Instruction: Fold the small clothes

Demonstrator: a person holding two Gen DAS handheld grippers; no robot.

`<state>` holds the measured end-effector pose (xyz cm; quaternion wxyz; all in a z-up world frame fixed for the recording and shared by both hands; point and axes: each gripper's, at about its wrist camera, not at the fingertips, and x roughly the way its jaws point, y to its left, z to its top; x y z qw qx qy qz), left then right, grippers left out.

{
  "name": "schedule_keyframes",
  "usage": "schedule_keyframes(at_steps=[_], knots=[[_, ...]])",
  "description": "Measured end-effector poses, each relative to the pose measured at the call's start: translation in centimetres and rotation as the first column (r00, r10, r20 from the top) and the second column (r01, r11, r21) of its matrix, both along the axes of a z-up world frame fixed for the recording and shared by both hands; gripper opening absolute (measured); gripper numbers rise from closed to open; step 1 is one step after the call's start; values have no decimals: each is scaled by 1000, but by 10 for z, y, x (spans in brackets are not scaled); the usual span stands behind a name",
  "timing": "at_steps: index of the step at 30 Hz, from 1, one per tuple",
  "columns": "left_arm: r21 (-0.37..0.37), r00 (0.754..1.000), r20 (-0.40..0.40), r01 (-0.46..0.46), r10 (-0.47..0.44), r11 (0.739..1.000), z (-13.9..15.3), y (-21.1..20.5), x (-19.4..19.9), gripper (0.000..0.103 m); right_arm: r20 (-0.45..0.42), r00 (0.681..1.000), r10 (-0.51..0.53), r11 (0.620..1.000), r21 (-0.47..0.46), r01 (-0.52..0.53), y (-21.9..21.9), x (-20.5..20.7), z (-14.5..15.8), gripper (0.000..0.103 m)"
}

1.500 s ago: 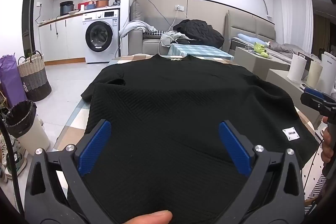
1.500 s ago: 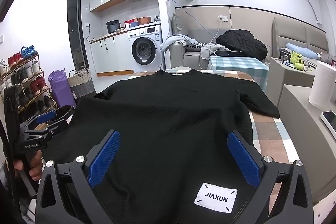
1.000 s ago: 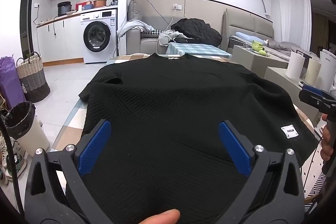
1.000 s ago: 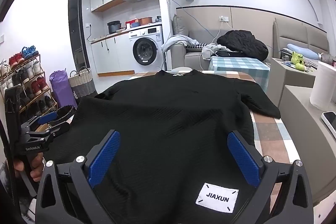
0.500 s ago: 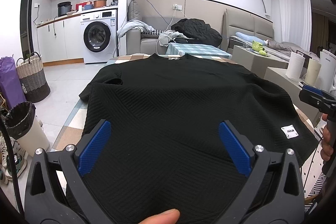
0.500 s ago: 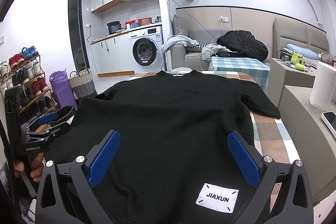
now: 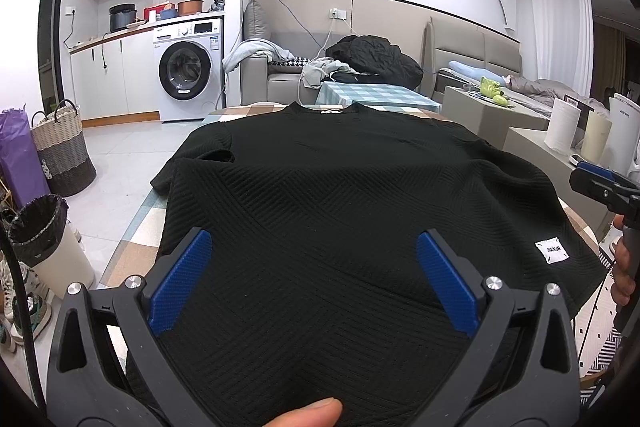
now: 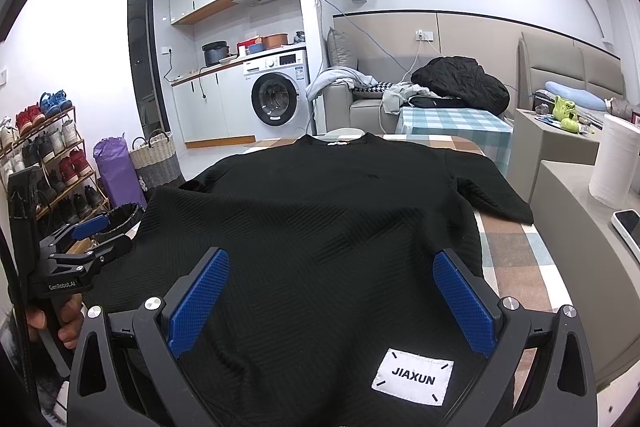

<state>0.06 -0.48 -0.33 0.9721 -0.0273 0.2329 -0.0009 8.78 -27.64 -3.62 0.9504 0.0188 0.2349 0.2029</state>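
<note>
From the left wrist camera, a black shirt (image 7: 340, 195) lies spread flat on the checked table (image 7: 132, 247), collar toward the far end and hem toward the person. The left gripper (image 7: 314, 283) hovers over the near hem with its blue pads (image 7: 180, 279) spread wide, holding nothing; a fingertip (image 7: 308, 413) shows at the bottom edge. At the right edge the right gripper (image 7: 604, 183) pokes in beside the shirt's white label (image 7: 552, 251). From the right wrist camera, the same shirt (image 8: 320, 219) fills the table (image 8: 516, 247), one short sleeve (image 8: 496, 199) lying out to the right. The right gripper (image 8: 330, 299) sits over the hem corner, pads wide apart and empty, the "JIAXUN" label (image 8: 412, 377) just below them. The left gripper (image 8: 80, 247) shows at the left edge, held in a hand (image 8: 64, 323).
</note>
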Motion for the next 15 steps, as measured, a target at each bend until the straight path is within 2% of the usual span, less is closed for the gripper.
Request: schedule_keyframes(at_steps=[15], knots=[[2,1000,0,-1,1,1000,0,-1,-1,102,-1,1000,-7,1000,6,7,-1,1,-2,103]])
